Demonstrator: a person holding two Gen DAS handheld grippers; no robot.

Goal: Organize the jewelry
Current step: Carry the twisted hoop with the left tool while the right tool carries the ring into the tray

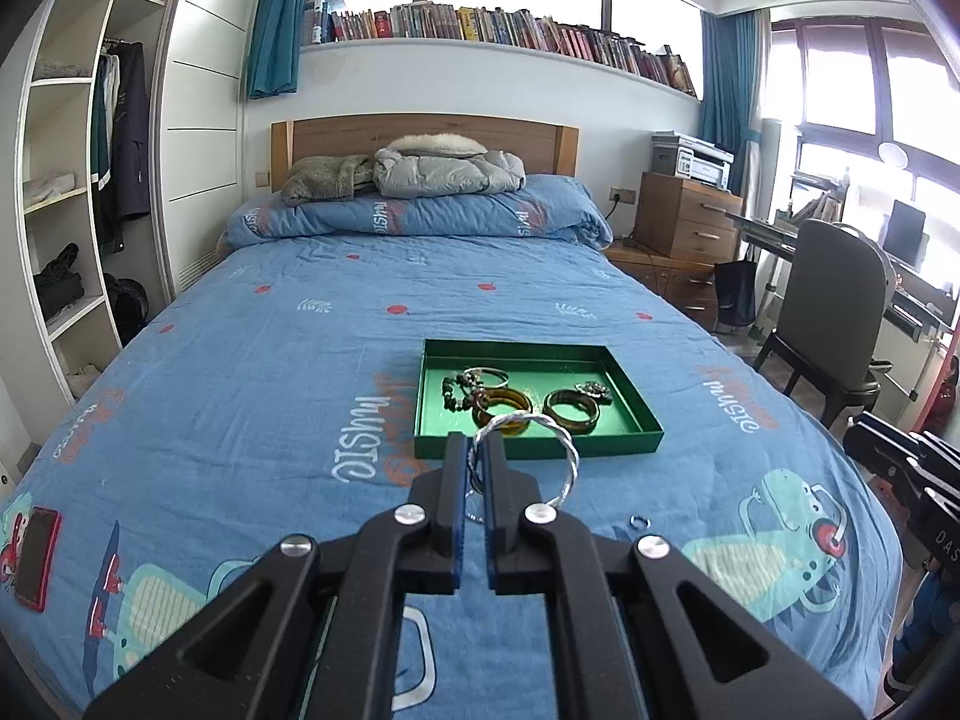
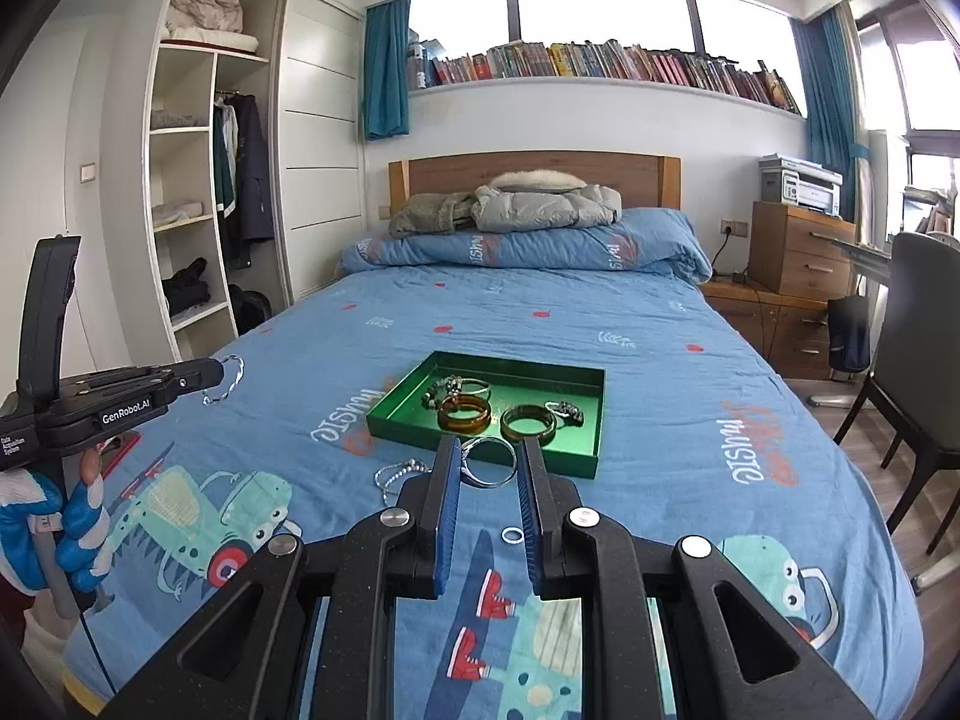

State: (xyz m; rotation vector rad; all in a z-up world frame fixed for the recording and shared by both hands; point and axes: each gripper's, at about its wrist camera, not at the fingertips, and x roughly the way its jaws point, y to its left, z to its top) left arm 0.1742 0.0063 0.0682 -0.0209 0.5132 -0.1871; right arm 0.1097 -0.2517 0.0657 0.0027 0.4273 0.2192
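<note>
A green tray lies on the blue bedspread and holds two amber bangles, a beaded bracelet and silver pieces. My left gripper is shut on a twisted silver bangle, held above the bed just short of the tray; it also shows at the left of the right wrist view. My right gripper is open around a silver bangle that lies on the bed by the tray's near edge. A silver chain and a small white ring lie nearby.
A small ring lies on the bedspread to the right of my left gripper. A red phone lies at the bed's left edge. A folded duvet and jackets are at the headboard. A chair and drawers stand to the right.
</note>
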